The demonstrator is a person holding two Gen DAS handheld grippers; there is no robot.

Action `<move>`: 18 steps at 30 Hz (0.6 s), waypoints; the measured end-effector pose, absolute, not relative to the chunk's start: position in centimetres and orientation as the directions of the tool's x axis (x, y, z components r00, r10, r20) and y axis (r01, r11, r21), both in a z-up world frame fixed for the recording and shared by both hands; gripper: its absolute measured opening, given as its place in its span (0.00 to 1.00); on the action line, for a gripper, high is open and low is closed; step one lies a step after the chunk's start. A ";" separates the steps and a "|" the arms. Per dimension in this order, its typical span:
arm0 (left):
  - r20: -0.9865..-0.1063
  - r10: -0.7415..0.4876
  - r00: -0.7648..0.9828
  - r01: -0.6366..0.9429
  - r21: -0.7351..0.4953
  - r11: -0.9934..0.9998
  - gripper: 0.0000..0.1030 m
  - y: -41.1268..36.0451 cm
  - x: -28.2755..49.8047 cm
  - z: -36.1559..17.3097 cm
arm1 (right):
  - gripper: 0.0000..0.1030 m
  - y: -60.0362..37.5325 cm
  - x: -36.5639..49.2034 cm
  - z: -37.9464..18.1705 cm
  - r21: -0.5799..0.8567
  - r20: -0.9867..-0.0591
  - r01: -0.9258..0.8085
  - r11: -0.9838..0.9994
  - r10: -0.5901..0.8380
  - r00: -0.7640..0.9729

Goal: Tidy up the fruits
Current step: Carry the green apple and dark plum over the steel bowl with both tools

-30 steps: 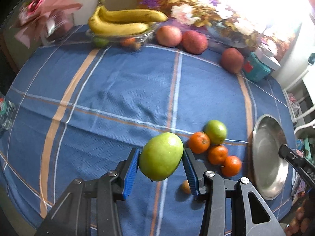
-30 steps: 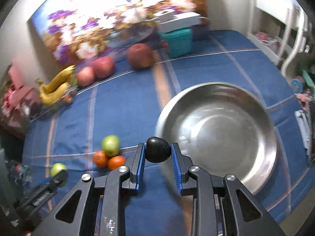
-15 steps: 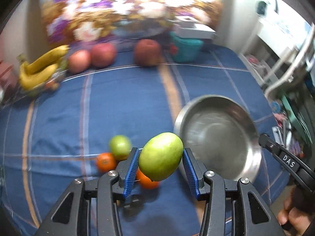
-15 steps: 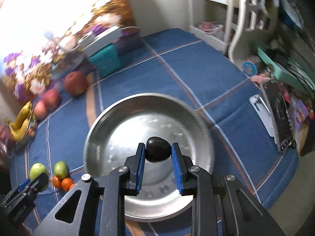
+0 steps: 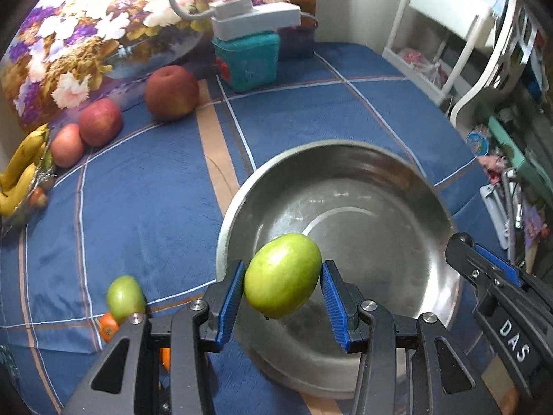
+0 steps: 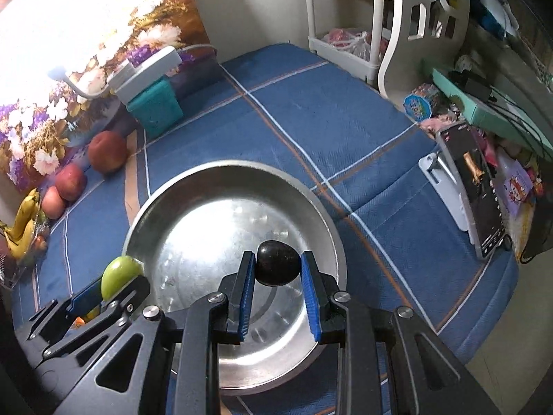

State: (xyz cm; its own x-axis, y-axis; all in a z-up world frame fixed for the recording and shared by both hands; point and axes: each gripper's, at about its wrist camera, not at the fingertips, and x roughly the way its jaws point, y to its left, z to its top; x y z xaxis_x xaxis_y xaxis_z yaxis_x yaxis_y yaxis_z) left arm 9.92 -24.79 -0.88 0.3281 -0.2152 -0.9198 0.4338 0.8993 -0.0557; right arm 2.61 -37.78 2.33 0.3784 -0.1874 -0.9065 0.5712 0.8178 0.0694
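While we hold both tongs over the steel bowl (image 5: 345,180), each one carries a fruit. Our left tongs (image 5: 282,297) pinch a large green fruit (image 5: 282,275) between their blue pads (image 5: 228,302), and it hangs above the near left part of the bowl, just inside the rim. Our right tongs (image 6: 278,285) pinch a small dark fruit (image 6: 277,267), round and almost black, above the middle of the bowl's shiny floor. From the right wrist camera we see the left tongs low on the left with the green fruit at the bowl's left rim; from the left wrist camera the right tongs reach in from the lower right edge.

We see the bowl resting on a surface covered by a blue cloth (image 5: 145,190) with orange and white stripes. Just left of the bowl, partly behind our left tongs, a smaller green fruit (image 5: 125,297) sits touching an orange one (image 5: 108,326). Along the far edge of the surface we find three red apples (image 5: 100,126) in a row, the largest (image 5: 171,91) a little apart from the other two, and bananas (image 5: 19,169) at the far left. A teal box (image 5: 247,58) with a grey device (image 5: 254,17) on top stands beyond the largest apple, against a flower painting (image 5: 103,27).
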 end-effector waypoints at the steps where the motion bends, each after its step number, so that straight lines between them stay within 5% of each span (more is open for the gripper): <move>1: -0.922 -0.211 0.325 0.434 -0.054 0.900 0.47 -25.0 10.0 -1.3 | 0.27 -37.7 2.6 2.0 0.065 -0.910 0.573 0.817 -0.187 0.370; 18: -0.935 -0.228 0.271 0.422 -0.097 0.901 0.47 -25.8 10.5 -3.9 | 0.27 -37.2 3.3 0.2 0.019 -0.934 0.560 0.828 -0.186 0.306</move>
